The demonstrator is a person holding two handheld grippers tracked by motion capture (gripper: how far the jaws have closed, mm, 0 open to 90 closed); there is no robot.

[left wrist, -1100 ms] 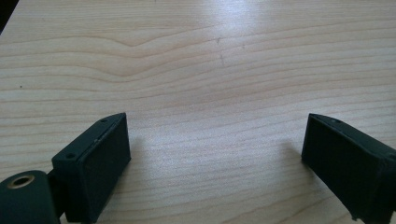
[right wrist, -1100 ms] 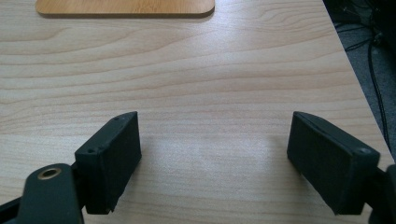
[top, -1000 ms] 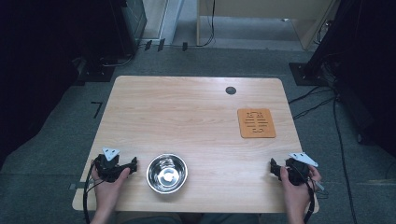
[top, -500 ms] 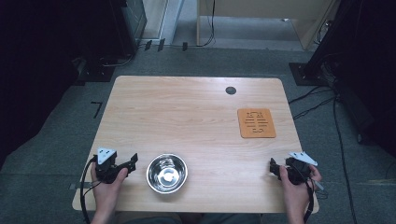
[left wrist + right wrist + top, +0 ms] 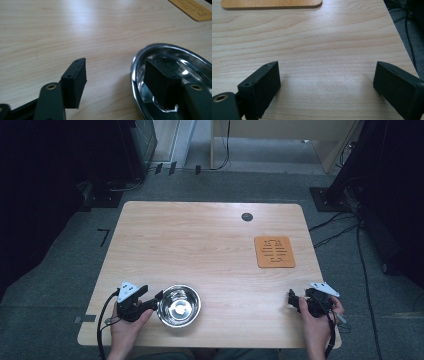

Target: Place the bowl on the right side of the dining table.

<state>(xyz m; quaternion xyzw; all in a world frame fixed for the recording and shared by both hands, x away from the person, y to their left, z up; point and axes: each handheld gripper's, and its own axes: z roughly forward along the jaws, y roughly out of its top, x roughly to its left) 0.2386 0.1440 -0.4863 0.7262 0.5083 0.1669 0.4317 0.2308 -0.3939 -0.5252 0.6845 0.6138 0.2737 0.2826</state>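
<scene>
From the high view, a light wooden bench (image 5: 200,245) carries a shiny round steel bowl (image 5: 179,306) near its front edge, left of centre. An orange-brown rectangular mat with cut slots (image 5: 274,251) lies flat toward the right side, well apart from the bowl, and a small dark round grommet (image 5: 247,216) sits near the far edge. The left hand-held gripper (image 5: 158,299) reaches the bowl's left rim, held by the left hand (image 5: 125,322). The right hand-held gripper (image 5: 291,299) rests low over the front right corner, held by the right hand (image 5: 315,317), with bare wood around it.

In the left gripper view, the left hand-held gripper (image 5: 117,75) is spread open across the bowl's (image 5: 190,60) rim: one black jaw stands inside the bowl, the other outside over the wood. A corner of the mat (image 5: 192,10) shows at the top right.

In the right gripper view, the right hand-held gripper (image 5: 327,82) is wide open with bare bench (image 5: 324,50) between its jaws. The mat's (image 5: 272,3) near edge lies well ahead.
</scene>
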